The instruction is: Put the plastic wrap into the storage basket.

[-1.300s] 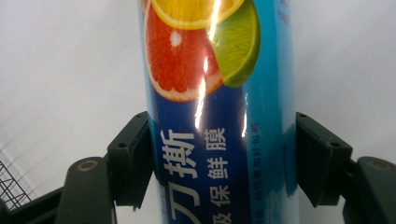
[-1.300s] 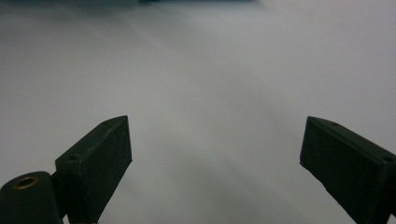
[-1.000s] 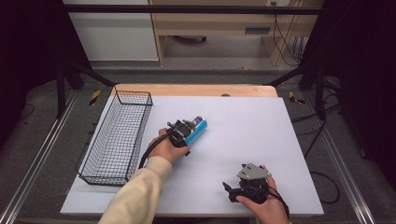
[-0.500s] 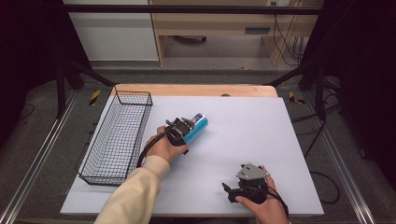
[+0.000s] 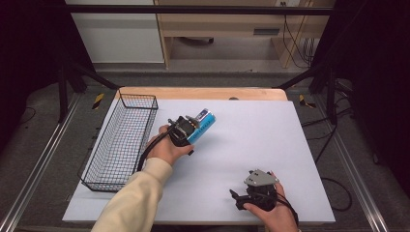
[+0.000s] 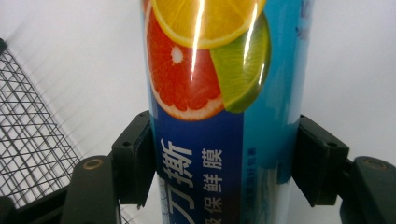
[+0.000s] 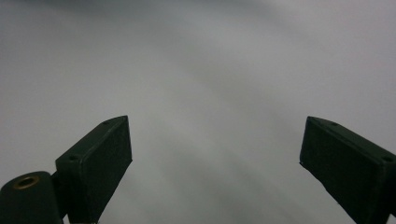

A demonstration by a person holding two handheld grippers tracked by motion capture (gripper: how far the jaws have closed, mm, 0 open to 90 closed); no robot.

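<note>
A blue box of cling film (image 5: 202,126) with citrus slices printed on it (image 6: 210,84) sits between the jaws of my left gripper (image 5: 193,124), which is shut on it; both black pads (image 6: 135,158) press its sides. The box is lifted off the white table top (image 5: 251,145), just right of the wire basket (image 5: 121,140). My right gripper (image 5: 241,200) rests low near the table's front edge, open, with nothing between its pads (image 7: 100,163) but bare table surface.
The black wire basket lies along the left side of the table and holds nothing I can see; its mesh (image 6: 28,130) is close at the left of the left gripper. A wooden strip (image 5: 203,93) runs along the table's far edge.
My left gripper has risen a little with the box in its grip. The right gripper has stayed where it was.
</note>
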